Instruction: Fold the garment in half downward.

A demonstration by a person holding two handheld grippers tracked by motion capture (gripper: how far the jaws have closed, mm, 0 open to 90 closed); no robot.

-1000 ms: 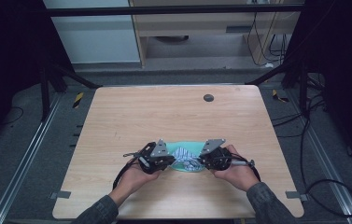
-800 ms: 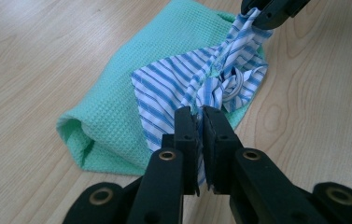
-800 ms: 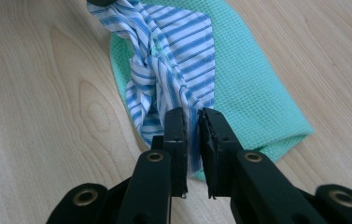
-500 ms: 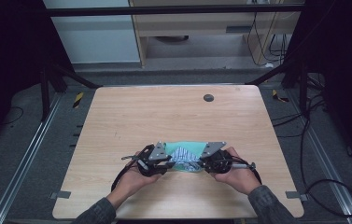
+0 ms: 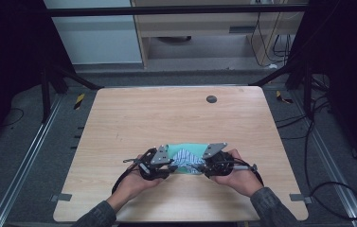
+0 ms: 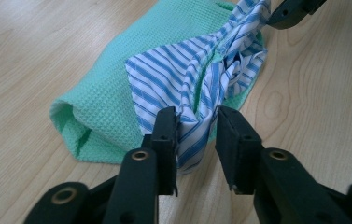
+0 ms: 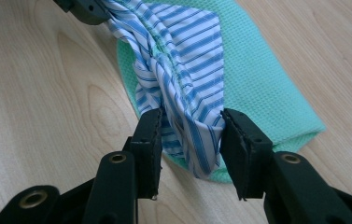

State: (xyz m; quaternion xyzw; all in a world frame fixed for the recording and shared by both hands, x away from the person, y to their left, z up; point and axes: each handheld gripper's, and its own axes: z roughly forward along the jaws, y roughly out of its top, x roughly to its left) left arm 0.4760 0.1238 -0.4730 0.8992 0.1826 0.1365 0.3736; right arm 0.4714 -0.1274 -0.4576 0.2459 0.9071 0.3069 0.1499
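Dim room; dark floor with cables on the right and metal rails along both sides. A pale shelf unit stands against the far wall. Work surface is a light wooden table (image 5: 133,118), square, with a small dark round disc (image 5: 211,99) near its far edge, right of centre.

Both of the person's forearms enter from the near edge, grey sleeves visible. Left hand (image 5: 131,183) and right hand (image 5: 240,177) each hold a gripper, both low over the near-centre part of the table.

A green waffle-weave cloth (image 5: 191,148) lies flat on the table between the two grippers, folded, near the table's near edge. On top of it sits a blue-and-white striped cloth (image 5: 185,159), bunched and gathered into ridges across the green cloth's near side.

Left gripper (image 6: 197,135): jaws partly apart, with a gathered end of the striped cloth (image 6: 183,79) between them. The left-hand jaw touches the fabric; a gap shows at the other jaw. Cannot tell whether the fabric is actually pinched. The green cloth (image 6: 113,107) lies beyond, with its rolled edge to the left in this view.

Right gripper (image 7: 191,133): jaws spread, straddling the other gathered end of the striped cloth (image 7: 183,56). The fabric hangs between the pads and touches both; grip not confirmed. The green cloth (image 7: 262,84) extends right and far in this view.

The striped cloth spans from one gripper to the other, slightly twisted mid-length. The tip of the opposite gripper shows at the top edge of each gripper view, at the cloth's far end.
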